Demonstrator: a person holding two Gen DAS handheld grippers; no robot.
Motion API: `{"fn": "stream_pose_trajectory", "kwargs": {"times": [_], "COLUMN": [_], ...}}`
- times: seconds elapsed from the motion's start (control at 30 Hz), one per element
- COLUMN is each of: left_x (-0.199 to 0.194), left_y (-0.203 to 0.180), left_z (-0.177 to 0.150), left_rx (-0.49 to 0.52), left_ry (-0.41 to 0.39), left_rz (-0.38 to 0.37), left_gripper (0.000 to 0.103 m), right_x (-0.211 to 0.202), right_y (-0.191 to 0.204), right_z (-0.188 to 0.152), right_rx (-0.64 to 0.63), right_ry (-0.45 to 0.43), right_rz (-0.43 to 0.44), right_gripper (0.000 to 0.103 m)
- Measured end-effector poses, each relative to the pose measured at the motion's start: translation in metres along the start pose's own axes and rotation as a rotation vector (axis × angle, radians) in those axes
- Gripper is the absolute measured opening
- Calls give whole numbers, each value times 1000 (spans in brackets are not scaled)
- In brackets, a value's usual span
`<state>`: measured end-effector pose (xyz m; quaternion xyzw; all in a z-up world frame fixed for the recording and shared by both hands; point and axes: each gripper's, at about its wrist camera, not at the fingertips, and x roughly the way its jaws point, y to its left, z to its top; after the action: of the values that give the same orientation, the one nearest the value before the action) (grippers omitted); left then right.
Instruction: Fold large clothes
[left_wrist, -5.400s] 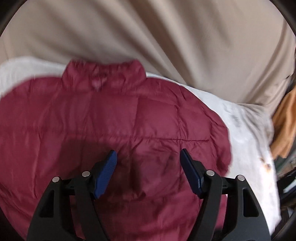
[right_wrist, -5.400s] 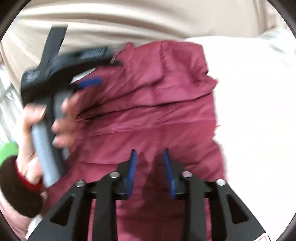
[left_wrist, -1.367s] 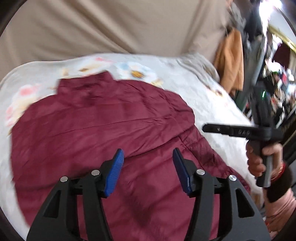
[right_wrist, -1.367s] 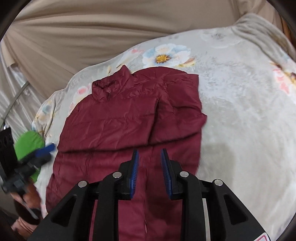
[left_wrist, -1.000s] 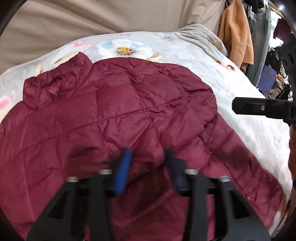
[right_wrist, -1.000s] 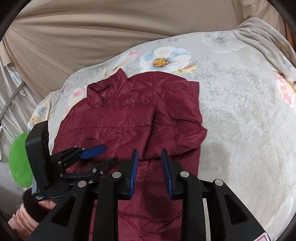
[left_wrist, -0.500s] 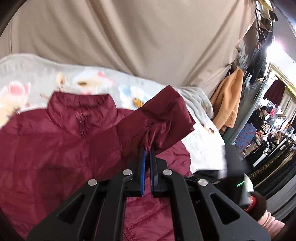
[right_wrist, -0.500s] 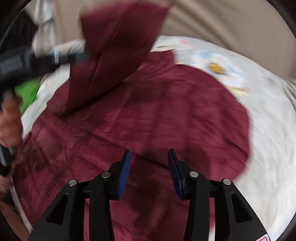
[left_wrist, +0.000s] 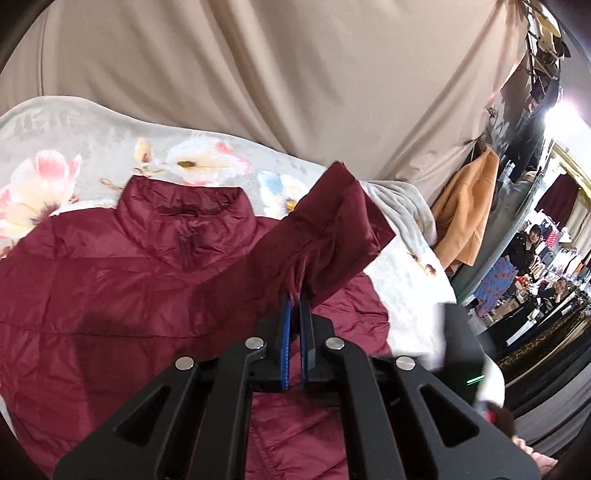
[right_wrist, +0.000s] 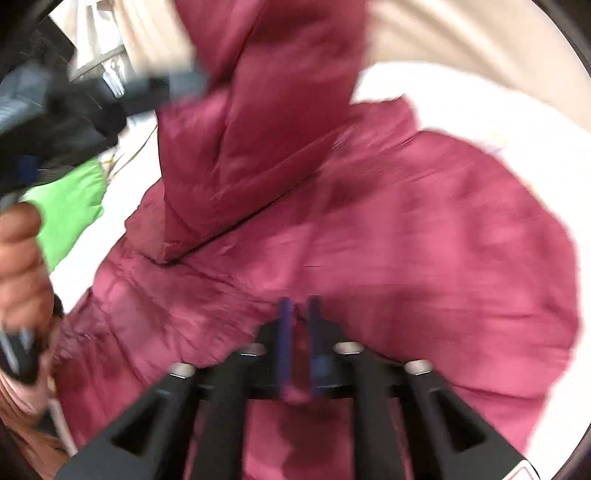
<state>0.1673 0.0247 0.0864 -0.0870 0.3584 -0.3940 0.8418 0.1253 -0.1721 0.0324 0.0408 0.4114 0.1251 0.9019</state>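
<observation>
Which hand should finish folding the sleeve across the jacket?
Left, probably: the left gripper is shut on the raised sleeve, holding it above the jacket, ready to lay it over.

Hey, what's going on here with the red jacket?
A person is folding a maroon puffer jacket spread on a floral blanket. The left gripper is shut on one sleeve and holds it raised above the jacket's body, angled in toward the collar. The rest of the jacket lies flat, so the sleeve is not yet laid down across the body.
</observation>
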Motion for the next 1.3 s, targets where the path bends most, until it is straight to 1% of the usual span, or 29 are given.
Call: {"fn": "stream_pose_trajectory", "kwargs": {"times": [0.03,0.13,0.2,0.23,0.27,0.3,0.37,0.4,0.43,0.47,0.5,0.53,0.6,0.63,0.7,0.73,0.77,0.8,0.83,0.87,0.9,0.97,1.0,1.07,1.17,1.2,1.23,1.27,1.3], "left_x": [0,5,10,13,17,23,31,36,41,47,52,59,75,83,105,113,120,126,127,127,127,127,127,125,125,124,125,125,126], "left_y": [2,5,2,0,-2,-4,-9,-12,-14,-16,-17,-17,-14,-11,-6,-5,-5,-4,-5,-5,-4,-2,0,1,-5,-8,-9,-11,-12], "left_z": [0,-1,-4,-6,-8,-11,-14,-16,-17,-19,-20,-22,-30,-35,-49,-55,-61,-66,-68,-69,-68,-68,-68,-69,-71,-72,-73,-74,-75], "left_rx": [-5,-32,-35,-32,-30,-27,-31,-33,-32,-29,-25,-22,-25,-29,-33,-30,-27,-22,-17,-15,-20,-39,-49,-46,-17,-2,12,26,31], "left_ry": [-2,10,26,38,50,66,85,96,106,116,125,136,170,198,263,288,309,316,310,304,304,307,309,308,296,289,285,282,281], "left_rz": [-1,-35,-48,-52,-51,-46,-46,-48,-50,-47,-37,-26,-4,1,19,31,42,45,48,48,43,37,35,39,65,78,88,99,104], "left_gripper": [3,3,3,3,3,3,3,3,3,3,3,3,3,3,3,3,3,3,3,3,3,3,3,3,3,3,3,3,3], "right_x": [-5,1,20,33,39,44,46,48,57,67,73,73,51,26,-12,-37,-49,-59,-64,-64,-62,-52,-45,-23,-2,1,5,4,-4], "right_y": [-6,-30,-32,-22,-21,-21,-15,-10,-3,-2,-4,-7,-23,-37,-61,-79,-89,-100,-106,-114,-119,-124,-120,-113,-117,-122,-128,-131,-130], "right_z": [-2,-13,-14,-14,-13,-6,5,10,15,14,11,9,1,-6,-16,-26,-32,-40,-49,-57,-64,-70,-70,-63,-43,-40,-36,-35,-36], "right_rx": [-14,-49,-67,-66,-43,4,59,66,71,76,91,107,183,233,282,307,317,320,313,299,288,278,274,266,259,264,267,275,291], "right_ry": [-7,78,116,131,137,122,73,63,81,123,145,145,121,72,-7,-62,-83,-90,-76,-46,-25,-2,8,22,7,3,2,7,-10], "right_rz": [-14,-49,-87,-101,-95,-69,41,84,130,150,139,137,161,163,118,49,0,-59,-102,-136,-150,-131,-121,-142,-204,-208,-216,-201,-199], "right_gripper": [57,57,40,10,2,2,2,2,2,2,2,3,6,8,10,16,26,29,30,30,30,30,30,30,30,30,15,5,4]}}
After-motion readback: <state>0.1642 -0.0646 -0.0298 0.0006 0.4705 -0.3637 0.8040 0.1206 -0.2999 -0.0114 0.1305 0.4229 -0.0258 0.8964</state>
